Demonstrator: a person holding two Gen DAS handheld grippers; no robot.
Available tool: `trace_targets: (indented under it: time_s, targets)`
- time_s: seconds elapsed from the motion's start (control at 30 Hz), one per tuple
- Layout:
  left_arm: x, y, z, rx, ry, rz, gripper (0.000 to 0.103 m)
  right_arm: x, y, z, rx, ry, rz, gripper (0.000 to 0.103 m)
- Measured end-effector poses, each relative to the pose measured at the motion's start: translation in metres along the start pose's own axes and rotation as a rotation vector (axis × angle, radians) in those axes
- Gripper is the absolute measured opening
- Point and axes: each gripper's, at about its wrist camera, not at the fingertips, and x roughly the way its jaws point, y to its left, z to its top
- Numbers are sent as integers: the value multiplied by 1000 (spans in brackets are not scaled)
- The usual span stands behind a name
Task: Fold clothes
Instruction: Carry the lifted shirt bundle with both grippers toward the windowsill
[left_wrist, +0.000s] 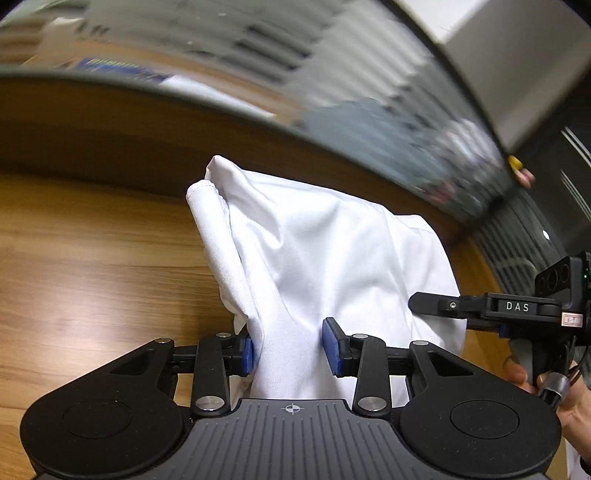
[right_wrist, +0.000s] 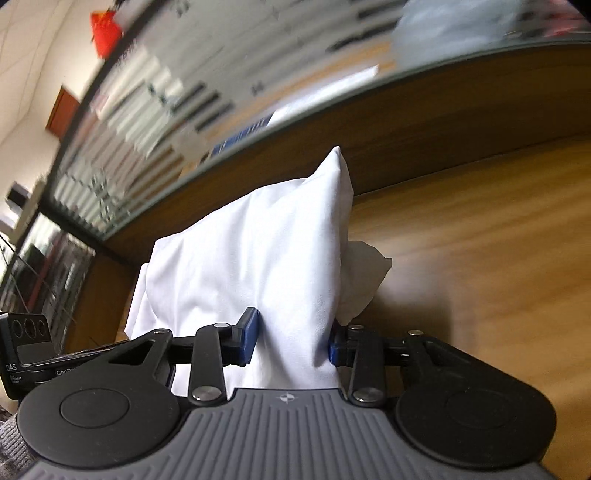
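While both my claws pinch it, the white garment hangs bunched between them, lifted above the wooden table. My left claw has its blue pads pressed into a fold of the cloth, which rises ahead of it in a loose peak. My right claw grips another fold the same way, the cloth draping ahead and to its left. Beyond the table's far edge the background is too blurred to read, perhaps shelving.
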Motion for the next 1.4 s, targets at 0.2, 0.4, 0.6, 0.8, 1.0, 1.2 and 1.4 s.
trace_targets:
  time_s: [0.2, 0.4, 0.6, 0.8, 1.0, 1.2, 1.4]
  targets:
    - [7, -98, -5, 167, 25, -80, 39, -127, -14, -37, 85, -157, -65, 40]
    - [6, -196, -12, 351, 3, -221, 39, -266, -31, -80, 163, -363, -139, 40]
    - [11, -307, -20, 524, -19, -421, 39, -425, -48, -124, 204, -593, -262, 40]
    - [18, -429, -40, 671, -37, -651, 39, -580, -67, -168, 207, -814, -418, 40]
    - [34, -561, -79, 767, -36, -858, 39, -727, -101, -208, 221, -991, -605, 40]
    - [51, -670, -151, 824, -4, -994, 39, -838, -148, -250, 258, -1102, -792, 41]
    - [94, -742, -212, 848, 69, -1055, 39, -903, -213, -289, 330, -1175, -957, 42]
